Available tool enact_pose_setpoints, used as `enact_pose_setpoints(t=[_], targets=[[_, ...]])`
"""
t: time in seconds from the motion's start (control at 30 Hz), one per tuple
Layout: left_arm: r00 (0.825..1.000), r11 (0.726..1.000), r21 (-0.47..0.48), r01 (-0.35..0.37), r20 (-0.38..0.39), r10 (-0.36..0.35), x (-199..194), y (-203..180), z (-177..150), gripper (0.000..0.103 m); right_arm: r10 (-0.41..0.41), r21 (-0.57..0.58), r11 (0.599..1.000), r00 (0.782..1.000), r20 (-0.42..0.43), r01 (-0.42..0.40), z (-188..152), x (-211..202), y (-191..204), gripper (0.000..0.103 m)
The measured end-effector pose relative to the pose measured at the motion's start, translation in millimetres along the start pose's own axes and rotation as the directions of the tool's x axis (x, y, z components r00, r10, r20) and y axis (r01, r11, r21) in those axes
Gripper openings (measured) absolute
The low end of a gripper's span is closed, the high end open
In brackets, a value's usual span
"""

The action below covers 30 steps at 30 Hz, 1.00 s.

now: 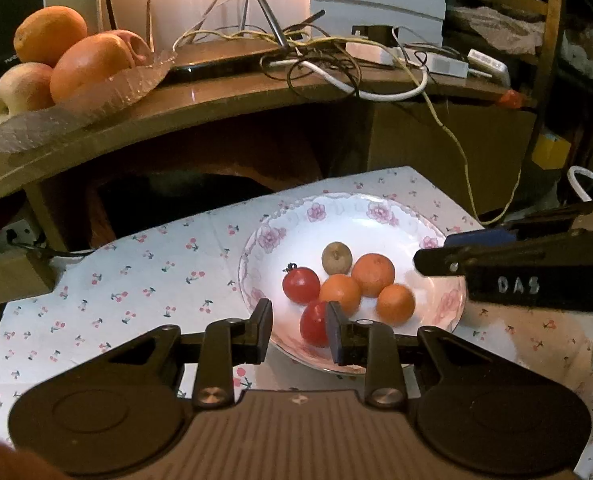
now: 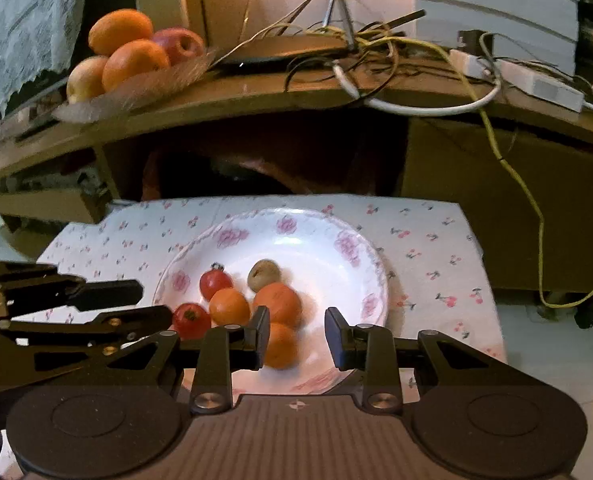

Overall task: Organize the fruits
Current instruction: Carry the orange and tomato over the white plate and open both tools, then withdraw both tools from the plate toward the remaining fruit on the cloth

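- Resting on a cherry-print white tablecloth (image 1: 136,280), a shallow white ceramic bowl with pink flower rim (image 1: 316,212) holds six small fruits bunched near its middle.
- Contents: three small round orange tangerines (image 1: 372,274), two glossy red tomatoes (image 1: 300,285) and one dull olive-brown round fruit (image 1: 336,258), which sits at the back; most touch a neighbour.
- Left gripper (image 1: 298,330): jaws spread, nothing between them, hovering over the bowl's near rim, with one red tomato just beyond its right finger.
- Right gripper (image 2: 296,334): jaws likewise spread and empty, over the bowl's near side; the nearest tangerine (image 2: 280,346) lies partly behind its left finger.
- Handling, judged: all six are light. The tomatoes look thin-skinned, smooth and likely slippery, so a gentle squeeze across the widest part suits them. The tangerines should be softly yielding, with a grippier peel. The bowl is hard and breakable; fingers should not strike it.
- Orientation: each fruit is near-spherical, so no long axis matters. The rear tomato's (image 2: 215,283) dark stem stub points up and away; the near tomato's (image 2: 190,320) green calyx faces the right wrist camera. The brown fruit shows its stem end upward.
- Crowding: a touching neighbour may roll when one piece is lifted.
- Background: a clear glass dish (image 1: 96,100) with large oranges (image 1: 50,34) and apples (image 1: 20,90) sits on a brown wooden shelf (image 1: 232,96), well apart from the bowl, beside tangled cables (image 1: 336,60).
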<state>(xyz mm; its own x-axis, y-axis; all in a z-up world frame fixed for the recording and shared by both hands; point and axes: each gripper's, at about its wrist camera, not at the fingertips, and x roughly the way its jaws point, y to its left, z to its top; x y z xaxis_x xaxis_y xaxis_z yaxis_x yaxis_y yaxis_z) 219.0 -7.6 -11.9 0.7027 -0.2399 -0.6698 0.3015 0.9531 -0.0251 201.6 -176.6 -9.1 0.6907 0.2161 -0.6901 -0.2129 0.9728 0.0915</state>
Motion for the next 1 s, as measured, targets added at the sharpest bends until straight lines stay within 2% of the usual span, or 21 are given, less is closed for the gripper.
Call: enact_pose_setpoints(t=[0.17,0.47,0.73,1.0], targets=[[1.000,1.000,-0.004,0.000,0.016,0.000,-8.2,1.7,3.3,0.035,-0.017,0.035,0.999,0.999,0.034,0.016,3.5,-8.4,-8.7,0.033],[1.000,1.000,-0.007,-0.008,0.014,0.008,-17.0,4.3,1.7,0.035,0.025,0.011,1.000,1.000,0.007,-0.025,-4.3,-14.4,-1.2,0.033],[1.000,1.000,-0.015,-0.022,-0.001,0.022,-24.7,13.6,-7.0,0.035,0.092,-0.013,0.996,0.995,-0.035,-0.093,-13.0,-19.3,14.4,0.033],[0.999,0.998,-0.040,-0.047,-0.006,0.046,-38.2,33.1,-14.8,0.035,0.190,-0.067,0.978,0.975,-0.113,-0.199,-32.4,-21.2,50.4,0.034]])
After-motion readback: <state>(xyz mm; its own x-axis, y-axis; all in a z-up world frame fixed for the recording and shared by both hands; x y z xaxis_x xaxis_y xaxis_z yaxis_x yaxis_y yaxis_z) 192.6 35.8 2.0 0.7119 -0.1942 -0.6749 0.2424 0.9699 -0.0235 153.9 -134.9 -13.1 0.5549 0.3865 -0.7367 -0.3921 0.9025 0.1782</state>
